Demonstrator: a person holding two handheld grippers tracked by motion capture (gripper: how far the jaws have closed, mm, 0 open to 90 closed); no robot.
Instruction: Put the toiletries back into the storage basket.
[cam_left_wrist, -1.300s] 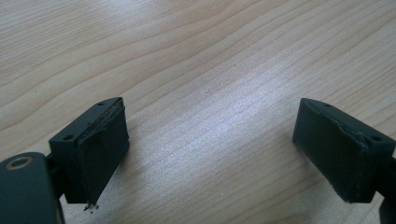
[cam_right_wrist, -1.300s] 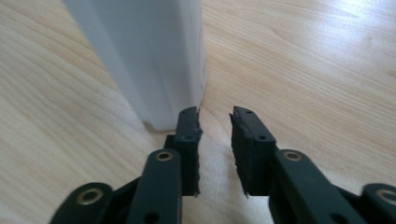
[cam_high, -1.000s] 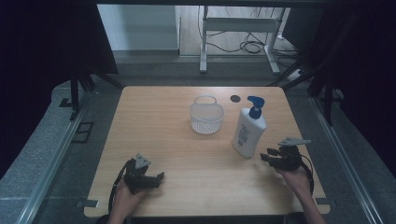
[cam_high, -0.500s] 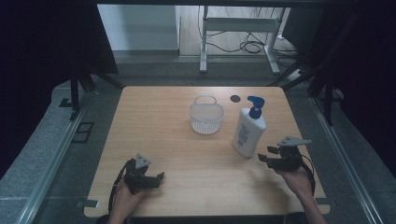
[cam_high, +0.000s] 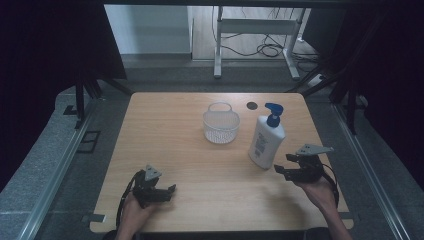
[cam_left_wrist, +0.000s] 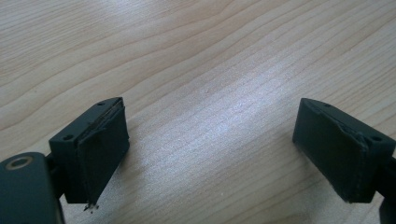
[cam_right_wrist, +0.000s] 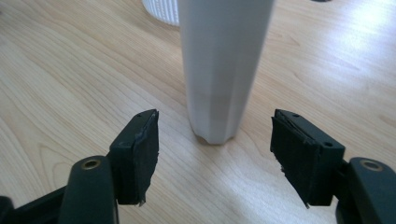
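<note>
Left gripper (cam_high: 167, 189) rests low, fingers (cam_left_wrist: 100, 144) wide apart; right gripper (cam_high: 280, 170) fingers (cam_right_wrist: 140, 149) have just been opening.

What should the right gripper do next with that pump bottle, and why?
Probably ease the right gripper forward until its fingers flank the white pump bottle. Its fingers have just been opening, nothing is between them, and the bottle stands upright just ahead, centred on the gap, which looks wider than its base.

Right gripper (cam_right_wrist: 215, 154), jaws just widened, black fingers (cam_right_wrist: 137, 154) apart and empty; white bottle (cam_right_wrist: 219, 70) standing upright beyond them on the wooden table (cam_right_wrist: 70, 84); ribbed white basket (cam_right_wrist: 163, 10) farther off.
</note>
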